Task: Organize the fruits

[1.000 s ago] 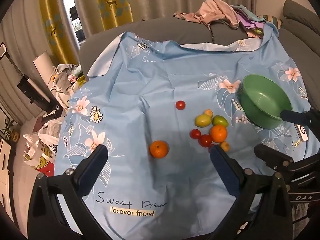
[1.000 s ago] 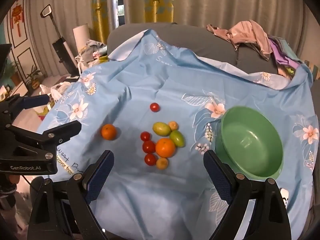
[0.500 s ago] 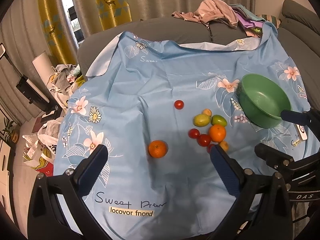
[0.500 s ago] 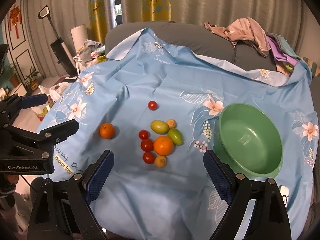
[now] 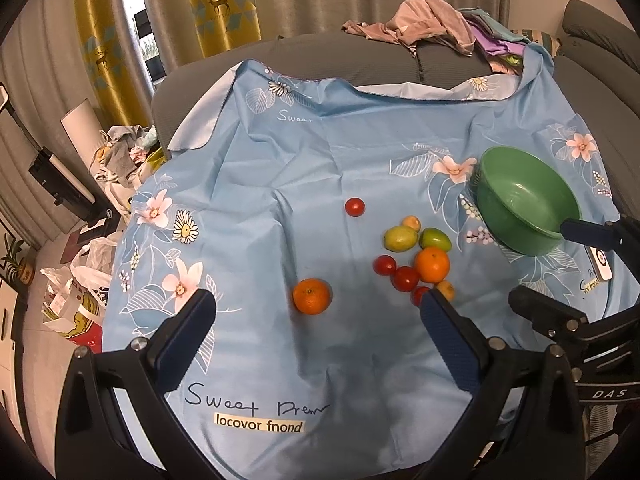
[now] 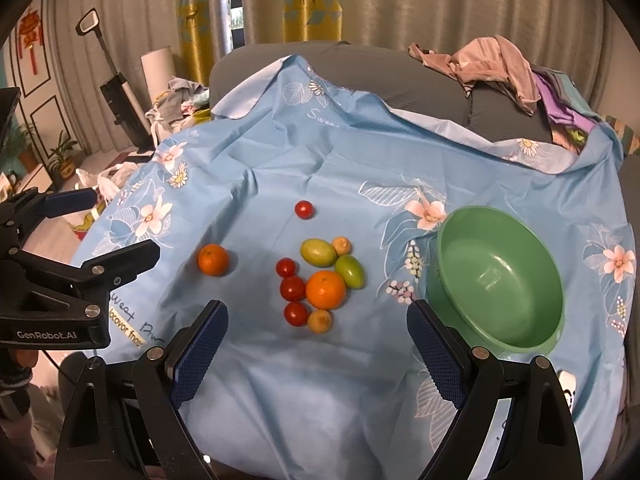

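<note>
An empty green bowl [image 6: 500, 280] [image 5: 524, 204] sits on the right of a blue flowered cloth [image 6: 320, 168]. Left of it lies a cluster of fruit: an orange [image 6: 325, 289] [image 5: 432, 264], two green fruits [image 6: 318, 251], several red tomatoes [image 6: 293, 288] and two small yellow fruits [image 6: 320, 321]. A second orange [image 5: 312, 296] [image 6: 213, 259] lies apart to the left, and a lone tomato [image 6: 304, 209] farther back. My left gripper [image 5: 316, 312] is open and empty, just in front of the lone orange. My right gripper [image 6: 318, 324] is open and empty, in front of the cluster.
The cloth covers a grey sofa [image 5: 320, 60] with a heap of clothes [image 5: 432, 24] on its back. A floor cleaner [image 6: 120, 92], a paper roll [image 6: 158, 66] and bags [image 5: 80, 292] stand on the floor at left. A phone [image 5: 600, 264] lies near the cloth's right edge.
Both views have shifted slightly; the fruit and bowl sit a little higher in the frames. No fruit has moved and both grippers stay open.
</note>
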### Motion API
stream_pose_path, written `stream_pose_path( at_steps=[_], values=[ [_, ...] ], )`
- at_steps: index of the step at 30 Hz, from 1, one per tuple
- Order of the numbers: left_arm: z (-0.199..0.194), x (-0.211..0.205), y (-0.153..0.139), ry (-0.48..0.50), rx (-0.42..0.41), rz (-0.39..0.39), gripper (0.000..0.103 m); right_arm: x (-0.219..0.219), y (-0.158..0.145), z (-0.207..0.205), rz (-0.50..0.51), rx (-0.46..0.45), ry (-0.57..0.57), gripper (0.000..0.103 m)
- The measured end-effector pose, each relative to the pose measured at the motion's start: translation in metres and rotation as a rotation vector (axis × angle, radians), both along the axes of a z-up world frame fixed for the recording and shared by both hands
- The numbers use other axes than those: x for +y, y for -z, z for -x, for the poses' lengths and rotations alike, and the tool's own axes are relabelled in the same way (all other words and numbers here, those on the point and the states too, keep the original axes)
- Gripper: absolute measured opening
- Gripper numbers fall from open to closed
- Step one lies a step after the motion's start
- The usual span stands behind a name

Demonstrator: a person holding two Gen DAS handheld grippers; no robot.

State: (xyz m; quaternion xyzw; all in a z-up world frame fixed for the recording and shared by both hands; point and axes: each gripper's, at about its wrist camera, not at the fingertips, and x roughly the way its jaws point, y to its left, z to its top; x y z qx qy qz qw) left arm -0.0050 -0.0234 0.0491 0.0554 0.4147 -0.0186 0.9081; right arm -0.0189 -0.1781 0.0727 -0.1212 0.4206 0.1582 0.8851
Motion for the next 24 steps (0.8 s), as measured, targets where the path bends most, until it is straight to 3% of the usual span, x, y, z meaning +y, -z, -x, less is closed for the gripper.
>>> stream_pose_path(
  at_steps=[24],
  values=[
    [-0.0015, 0.0019, 0.0042, 0.009, 0.016, 0.005, 0.102, 0.0011, 0.0032, 0.0018, 0.010, 0.011, -0.005, 0.091]
  ],
)
